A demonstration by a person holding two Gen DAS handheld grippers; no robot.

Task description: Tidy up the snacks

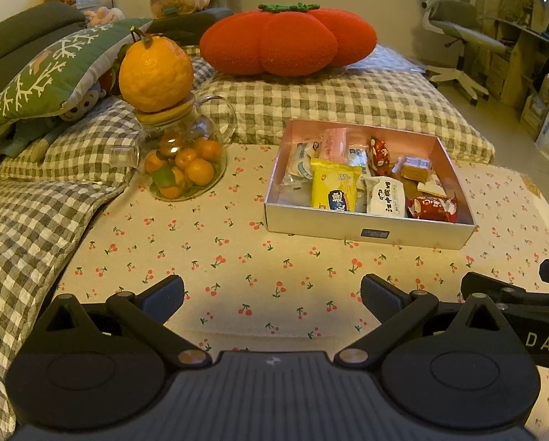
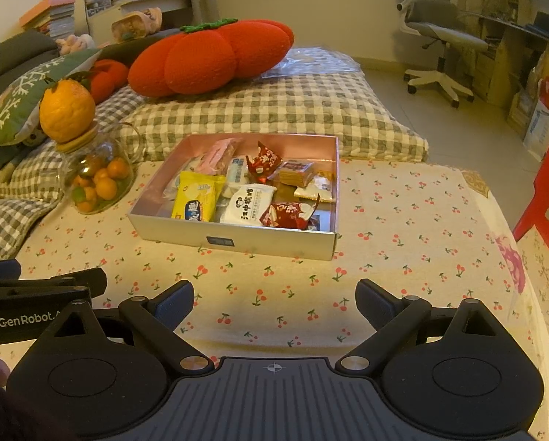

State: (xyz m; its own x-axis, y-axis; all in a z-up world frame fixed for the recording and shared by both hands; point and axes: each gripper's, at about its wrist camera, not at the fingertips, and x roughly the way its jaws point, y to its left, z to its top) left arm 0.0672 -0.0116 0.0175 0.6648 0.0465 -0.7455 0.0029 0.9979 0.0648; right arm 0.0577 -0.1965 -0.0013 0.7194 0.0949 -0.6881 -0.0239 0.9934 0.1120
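Observation:
A shallow pink-lined box (image 1: 366, 229) (image 2: 234, 237) stands on the cherry-print cloth. Several wrapped snacks lie in it: a yellow packet (image 1: 333, 189) (image 2: 197, 200), a white packet (image 1: 384, 196) (image 2: 247, 204), a red packet (image 1: 432, 207) (image 2: 287, 215), a pink packet (image 1: 333, 143) (image 2: 217, 154) and small biscuit packs (image 1: 416, 167) (image 2: 293, 174). My left gripper (image 1: 272, 296) is open and empty, low over the cloth, in front of the box. My right gripper (image 2: 274, 301) is open and empty beside it, also short of the box.
A glass teapot of small oranges (image 1: 182, 163) (image 2: 98, 180) with a large orange (image 1: 155, 73) (image 2: 67, 110) on its lid stands left of the box. Checked cushions (image 1: 311, 106) and a red tomato pillow (image 1: 289, 42) (image 2: 208, 60) lie behind. A red chair (image 2: 546, 191) stands at the right.

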